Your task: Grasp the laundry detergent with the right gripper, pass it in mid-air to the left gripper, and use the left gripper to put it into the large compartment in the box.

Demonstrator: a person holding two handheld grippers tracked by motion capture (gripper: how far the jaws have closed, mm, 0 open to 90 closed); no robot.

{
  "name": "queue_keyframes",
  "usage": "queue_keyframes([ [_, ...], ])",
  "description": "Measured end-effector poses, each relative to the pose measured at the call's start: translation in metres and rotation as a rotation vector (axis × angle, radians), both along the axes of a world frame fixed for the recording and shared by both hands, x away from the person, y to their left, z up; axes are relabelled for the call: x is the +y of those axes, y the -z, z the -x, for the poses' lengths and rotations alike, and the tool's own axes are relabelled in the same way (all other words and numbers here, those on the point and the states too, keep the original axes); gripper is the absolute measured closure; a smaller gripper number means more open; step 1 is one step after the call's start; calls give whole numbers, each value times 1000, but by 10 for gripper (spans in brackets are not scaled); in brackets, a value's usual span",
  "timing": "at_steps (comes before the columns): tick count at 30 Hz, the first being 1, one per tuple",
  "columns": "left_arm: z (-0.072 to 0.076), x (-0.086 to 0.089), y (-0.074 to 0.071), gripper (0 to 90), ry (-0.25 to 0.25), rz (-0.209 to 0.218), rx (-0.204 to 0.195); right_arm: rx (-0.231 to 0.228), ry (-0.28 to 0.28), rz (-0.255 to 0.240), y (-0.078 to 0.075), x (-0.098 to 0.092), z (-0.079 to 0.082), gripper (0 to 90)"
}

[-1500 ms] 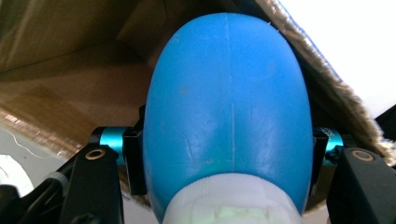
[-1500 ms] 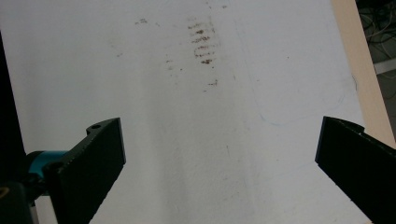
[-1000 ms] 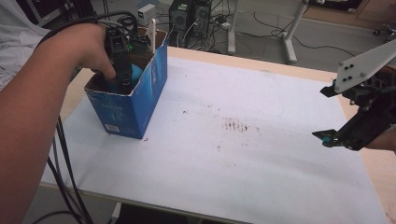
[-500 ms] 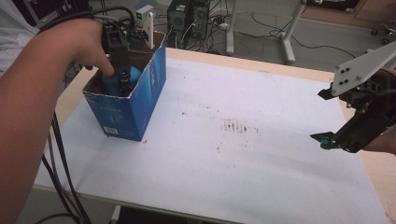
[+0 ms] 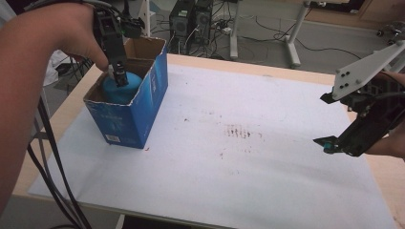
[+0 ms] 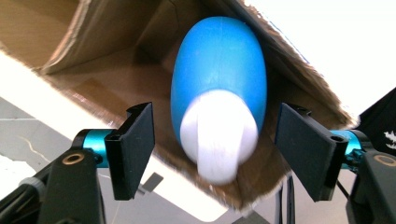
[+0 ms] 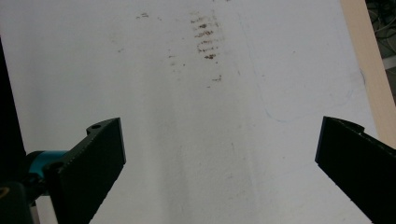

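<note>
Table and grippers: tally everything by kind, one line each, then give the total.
Blue cardboard box: 1
Blue bottle with white cap, lying in the box: 1
White sheet on the table: 1
Grippers: 2, left gripper and right gripper, both open
Total: 5

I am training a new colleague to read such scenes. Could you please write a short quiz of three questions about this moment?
1. Multiple choice: where is the blue bottle? A) on the white sheet; B) inside the blue cardboard box; C) on the floor.
2. True or false: the pads of the left hand-held gripper press on the bottle's white cap.
3. Short answer: what lies below the right hand-held gripper?

Key:
1. B.
2. False: the jaws have just been opening, and a gap shows on each side of the cap.
3. The white sheet, bare but for brown stains; the jaws stand wide open.
</note>
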State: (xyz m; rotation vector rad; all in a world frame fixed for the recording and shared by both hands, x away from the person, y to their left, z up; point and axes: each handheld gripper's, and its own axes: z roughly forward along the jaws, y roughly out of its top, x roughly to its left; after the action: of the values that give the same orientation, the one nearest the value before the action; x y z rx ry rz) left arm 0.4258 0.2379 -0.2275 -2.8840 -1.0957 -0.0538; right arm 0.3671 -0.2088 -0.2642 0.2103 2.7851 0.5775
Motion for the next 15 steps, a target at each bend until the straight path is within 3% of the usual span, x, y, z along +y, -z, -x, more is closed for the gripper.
queue_keyframes([
  [4,6,-4,-13,211,19,14,-13,5,0,3,2,-1,-1,9],
  [10,12,-14,-25,195,61,-1,-7,14,-3,8,0,-1,-2,9],
  [15,17,-31,-37,168,121,10,-26,22,-6,21,-3,1,-3,9],
])
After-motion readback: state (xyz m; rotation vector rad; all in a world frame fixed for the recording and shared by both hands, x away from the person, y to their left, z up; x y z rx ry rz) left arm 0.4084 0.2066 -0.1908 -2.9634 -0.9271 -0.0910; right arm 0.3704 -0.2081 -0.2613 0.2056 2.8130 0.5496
